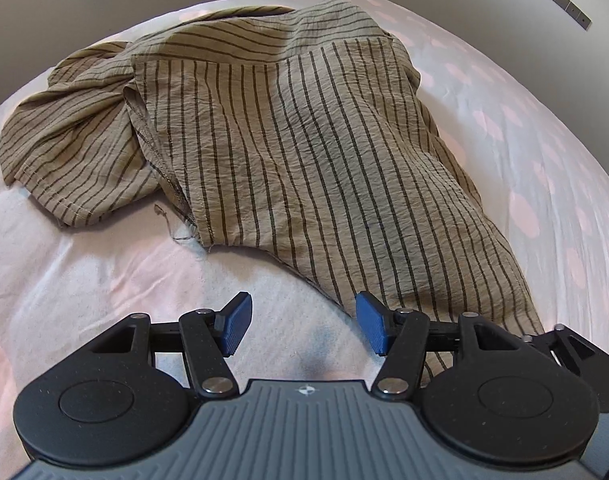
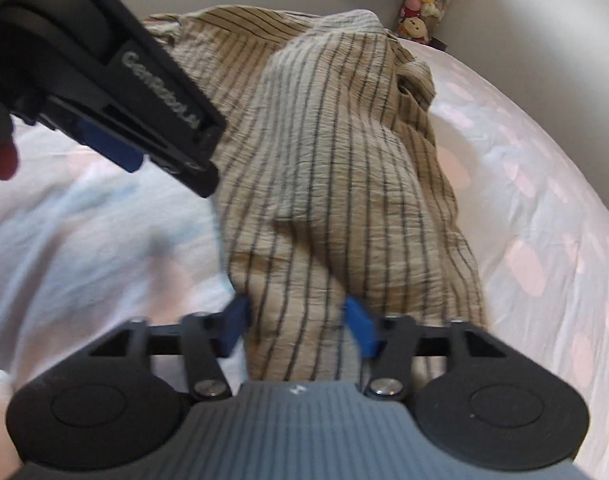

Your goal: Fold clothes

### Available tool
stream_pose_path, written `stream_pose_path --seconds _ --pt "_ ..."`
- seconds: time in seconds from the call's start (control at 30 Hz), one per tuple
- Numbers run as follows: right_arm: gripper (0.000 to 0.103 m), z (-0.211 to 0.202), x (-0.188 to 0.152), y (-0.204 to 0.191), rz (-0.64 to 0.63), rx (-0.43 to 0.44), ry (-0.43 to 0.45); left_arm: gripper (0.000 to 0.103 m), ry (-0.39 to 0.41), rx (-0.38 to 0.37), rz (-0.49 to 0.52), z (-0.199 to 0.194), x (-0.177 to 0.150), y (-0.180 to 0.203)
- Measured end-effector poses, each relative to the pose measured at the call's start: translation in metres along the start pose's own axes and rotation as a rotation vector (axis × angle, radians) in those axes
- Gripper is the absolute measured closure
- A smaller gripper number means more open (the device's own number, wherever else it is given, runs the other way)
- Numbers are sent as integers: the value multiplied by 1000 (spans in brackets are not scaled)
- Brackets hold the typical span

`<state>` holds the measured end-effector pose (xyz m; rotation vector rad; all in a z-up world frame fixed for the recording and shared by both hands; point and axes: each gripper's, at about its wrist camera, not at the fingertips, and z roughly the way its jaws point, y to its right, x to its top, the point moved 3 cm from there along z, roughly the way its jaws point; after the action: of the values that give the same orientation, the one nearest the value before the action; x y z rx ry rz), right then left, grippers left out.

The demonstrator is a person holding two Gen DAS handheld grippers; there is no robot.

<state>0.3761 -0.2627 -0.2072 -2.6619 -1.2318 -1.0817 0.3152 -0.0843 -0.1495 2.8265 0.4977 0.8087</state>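
Left wrist view: left gripper [image 1: 302, 326] released, jaws spread over the bedsheet [image 1: 104, 280] at lower centre; striped shirt [image 1: 288, 140] lies rumpled across mid-frame, its near edge by the right pad.

Right wrist view: right gripper [image 2: 296, 322] straddles a shirt fold, seemingly not yet clenched; blur hampers judgement.

Risk: pinching sheet along with cloth; the bunched sleeve at left skews any fold.

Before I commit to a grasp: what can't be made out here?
- Right wrist view: motion blur; whether the open right gripper touches the crumpled beige black-striped shirt between its fingers is unclear.
- Same view: the black left gripper hides the shirt's left edge.
- Left wrist view: the shirt's near hem passes under the gripper body.
- Neither view shows collar or buttons.
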Motion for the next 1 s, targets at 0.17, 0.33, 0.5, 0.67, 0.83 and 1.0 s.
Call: stream_pose_path --seconds 0.17,0.33,0.5,0.67,0.83,1.0 --pt "97 -14 -1 21 74 -37 36 47 1 -3 13 4 -1 2" --pt "99 -54 -10 52 137 -167 79 47 33 0 2 -3 -3 -4" --pt "99 -103 -60 103 278 -293 21 47 77 23 23 -13 -5 -2" --pt "99 -156 -131 137 404 -388 -61 47 99 -4 89 -29 -12 19" --pt "99 -202 -199 153 462 -513 -145 47 120 -33 156 -46 -19 39" --pt "99 -244 -263 184 628 -613 -211 47 113 -65 245 -56 -31 67"
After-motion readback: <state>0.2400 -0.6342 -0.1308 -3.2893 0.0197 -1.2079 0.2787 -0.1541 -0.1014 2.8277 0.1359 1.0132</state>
